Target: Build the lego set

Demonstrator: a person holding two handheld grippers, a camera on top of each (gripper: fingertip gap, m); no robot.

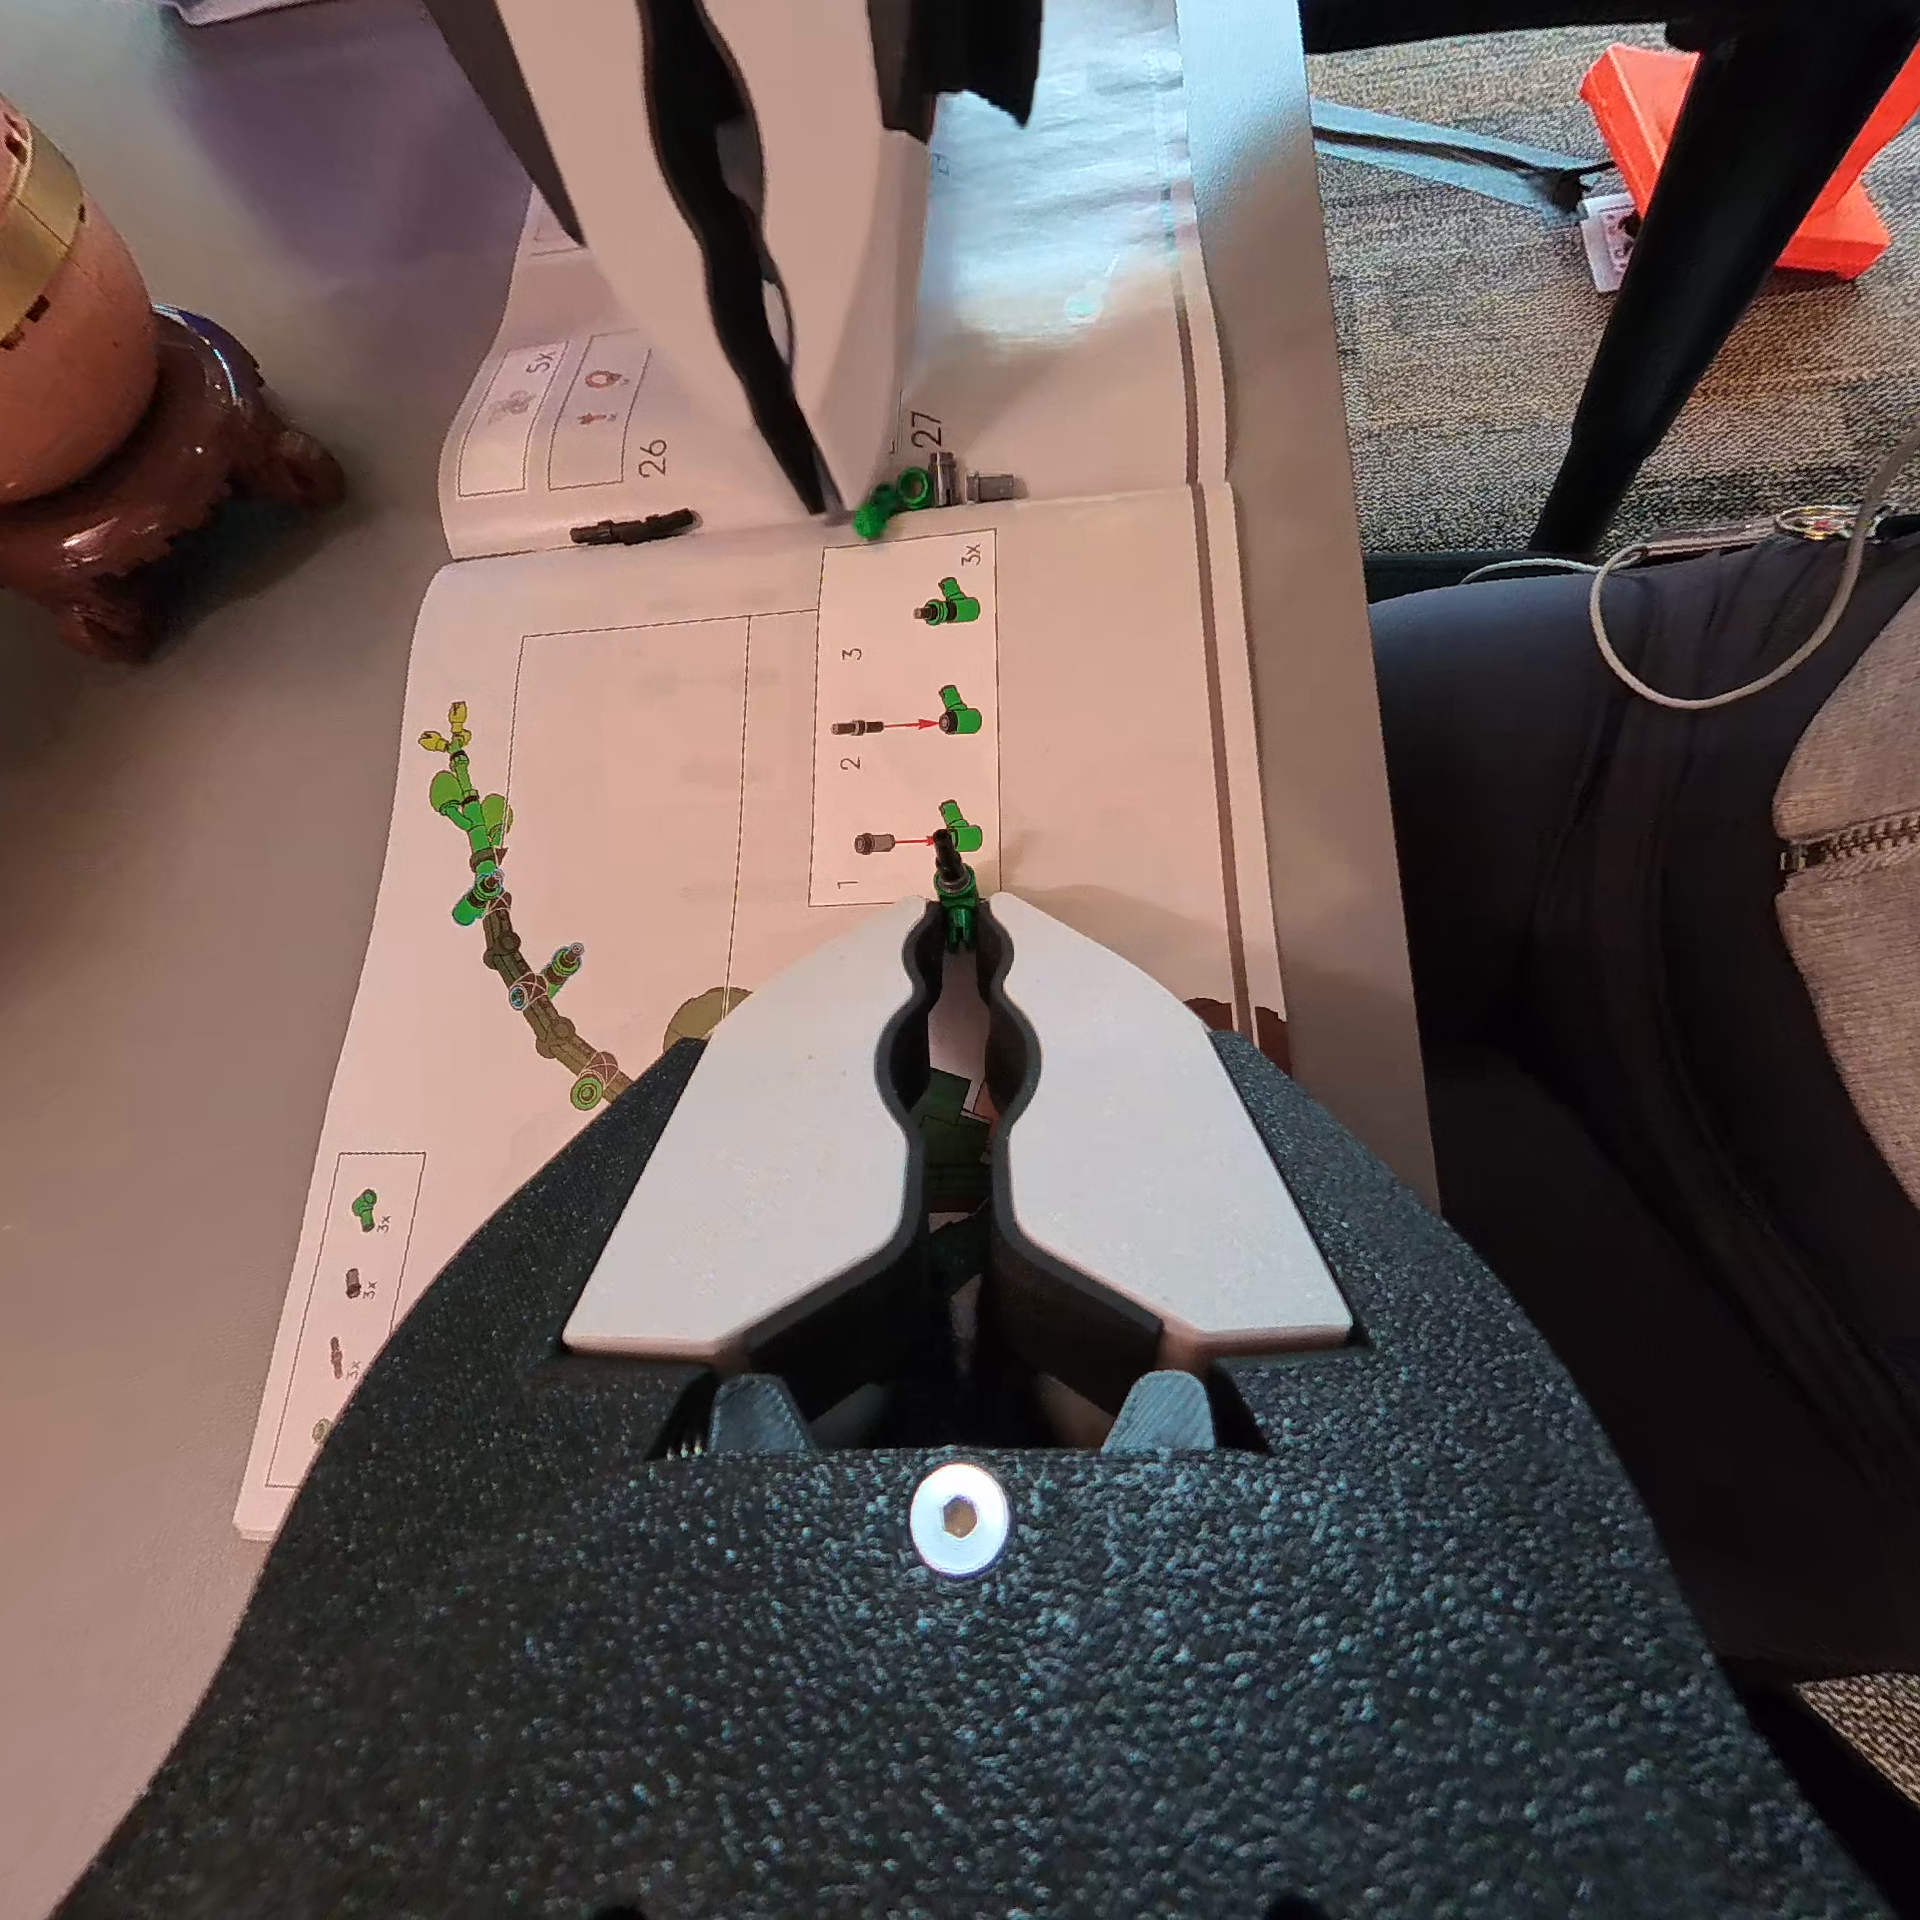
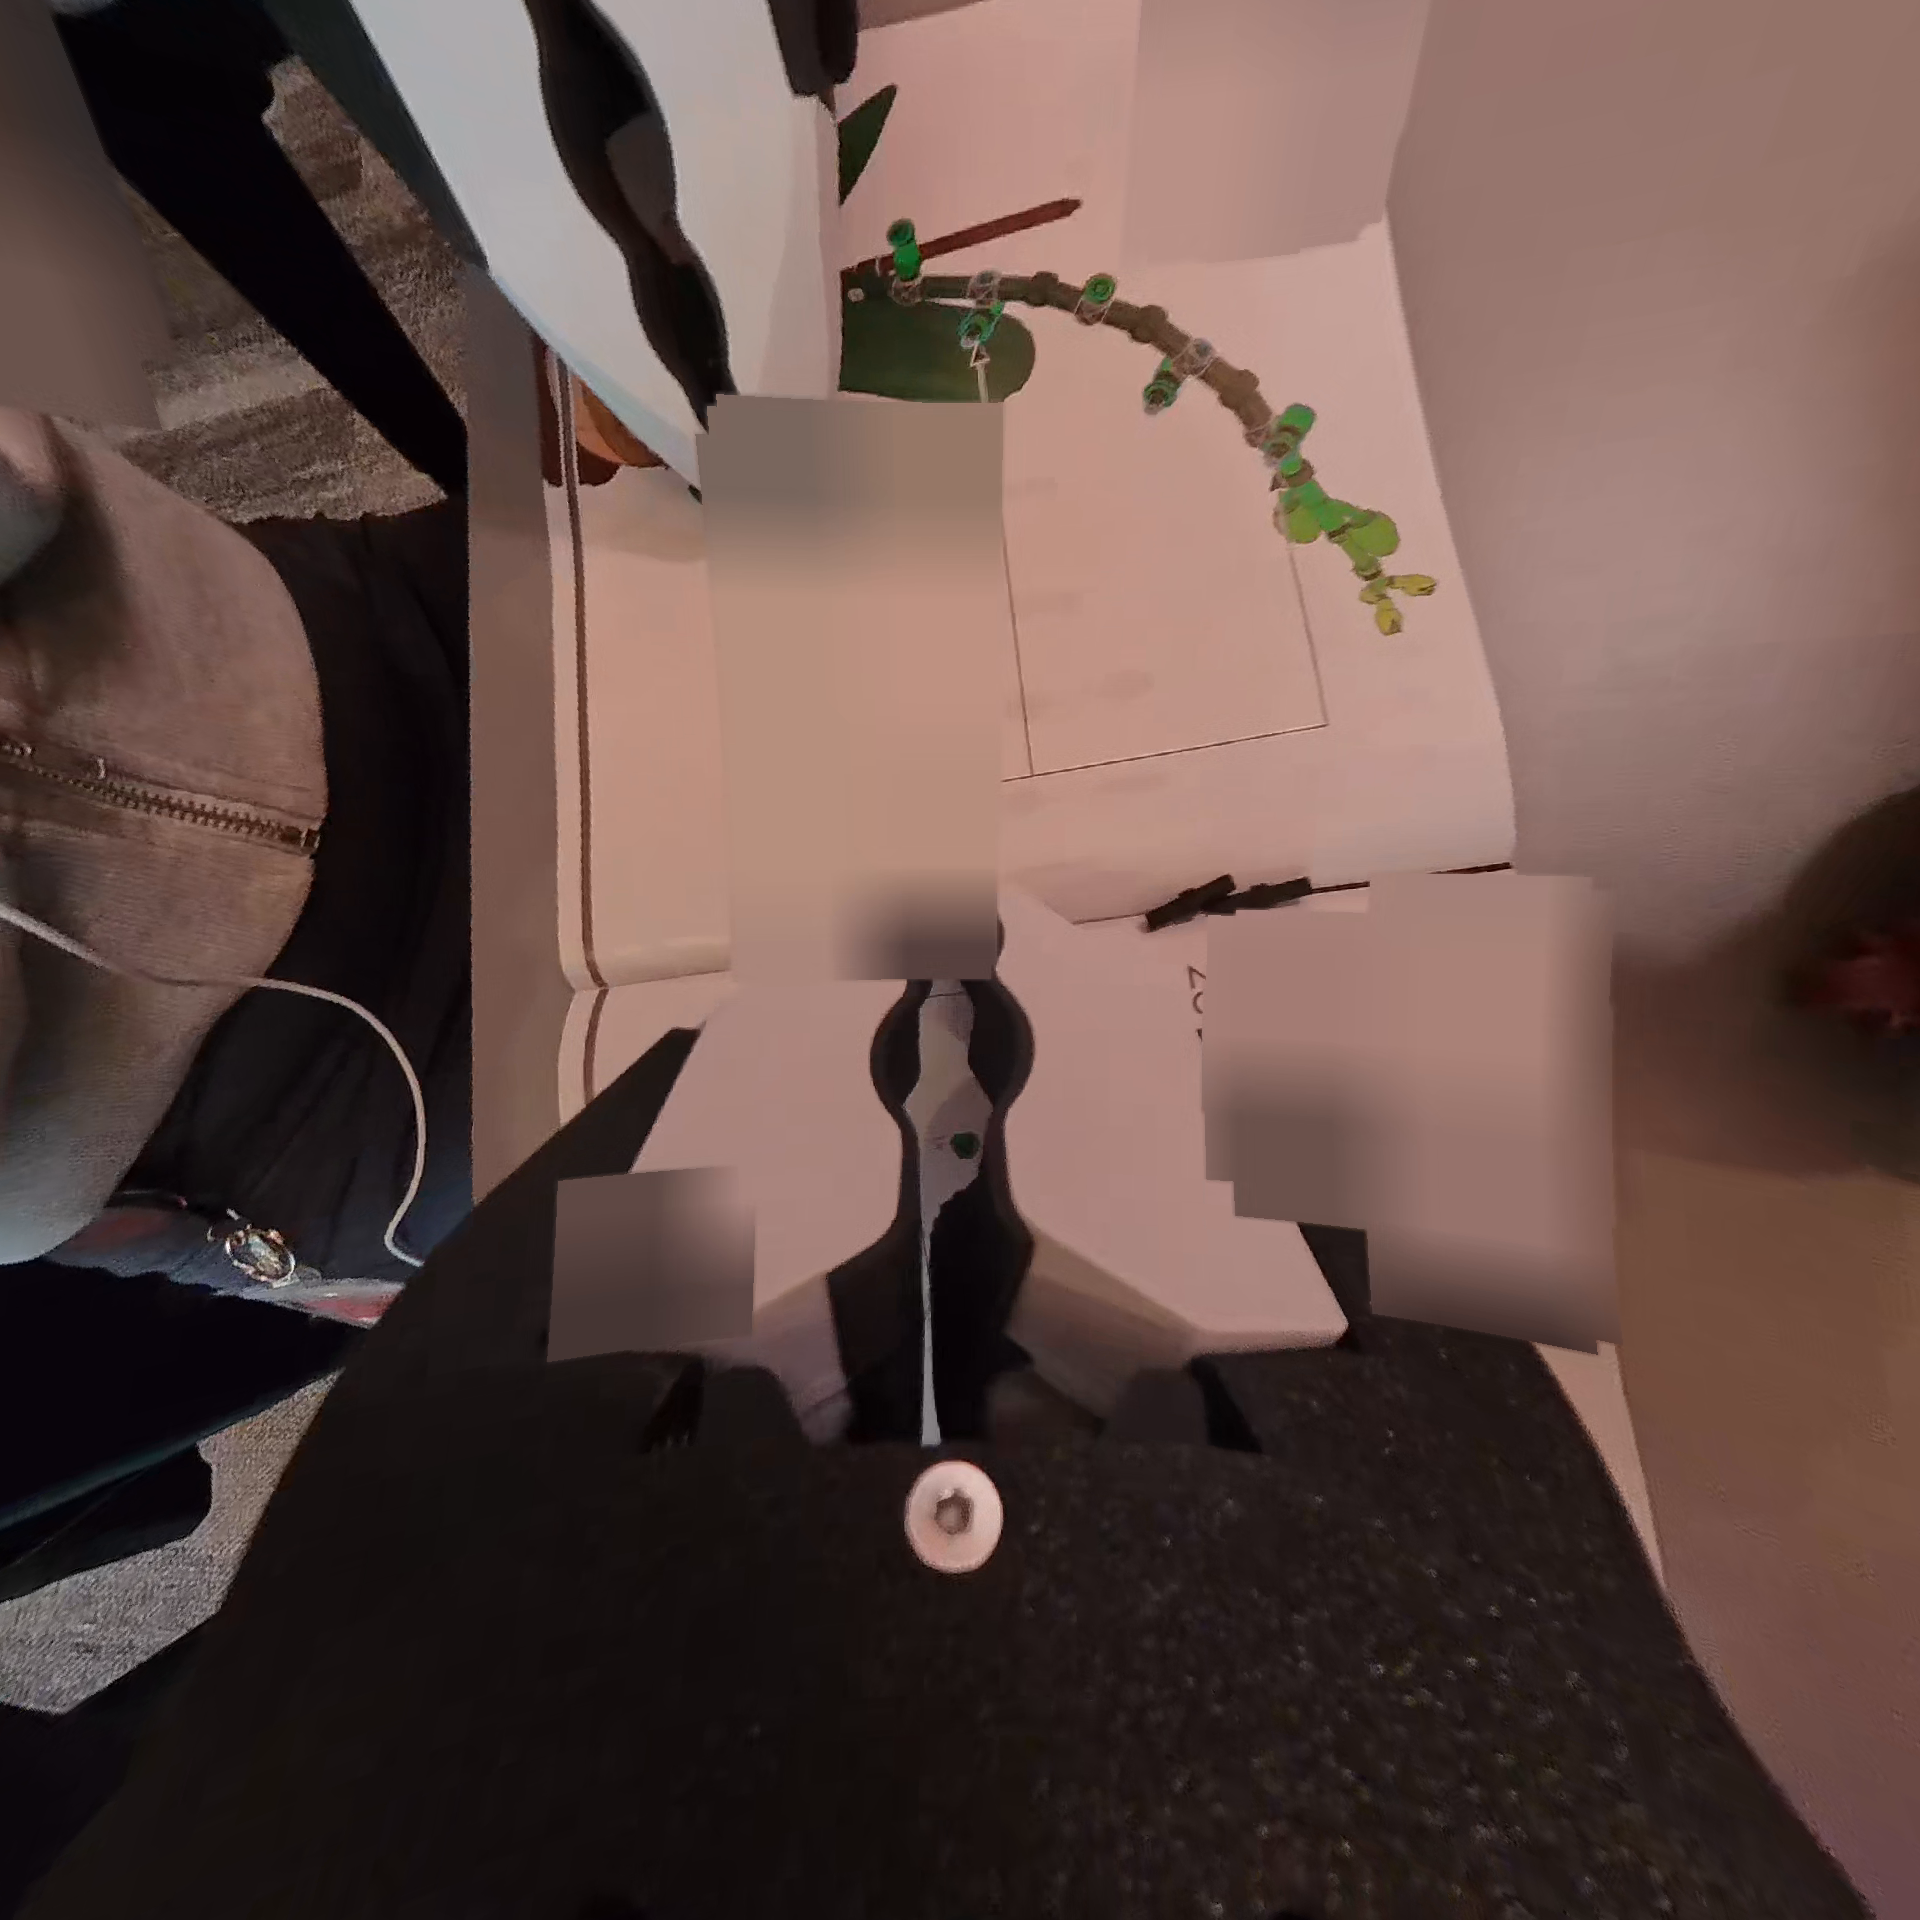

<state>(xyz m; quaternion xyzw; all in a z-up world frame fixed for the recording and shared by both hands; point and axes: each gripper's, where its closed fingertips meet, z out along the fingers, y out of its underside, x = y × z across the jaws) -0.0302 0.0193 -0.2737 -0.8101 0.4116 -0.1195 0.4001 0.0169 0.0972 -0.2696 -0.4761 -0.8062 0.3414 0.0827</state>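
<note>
My left gripper (image 1: 958, 920) is shut on a small green connector piece (image 1: 954, 902) with a black pin sticking out of its front. It holds the piece just above an open instruction booklet (image 1: 644, 727). My right gripper (image 1: 826, 499) reaches down from the top of the left wrist view, its tips on the booklet's crease. They are right beside a loose green connector (image 1: 885, 507). I cannot tell whether they touch it. In the right wrist view a blurred patch hides the right fingertips, and the booklet (image 2: 1143, 675) lies ahead.
Two small grey pieces (image 1: 966, 480) and a black pin (image 1: 632, 528) lie on the crease; the pin also shows in the right wrist view (image 2: 1226, 899). A pinkish figure on a brown stand (image 1: 125, 447) stands at the left on the grey table (image 1: 208, 935). A person's lap (image 1: 1610, 935) is beyond the table's right edge. One gripper's finger ends stand about 10 cm off the other's.
</note>
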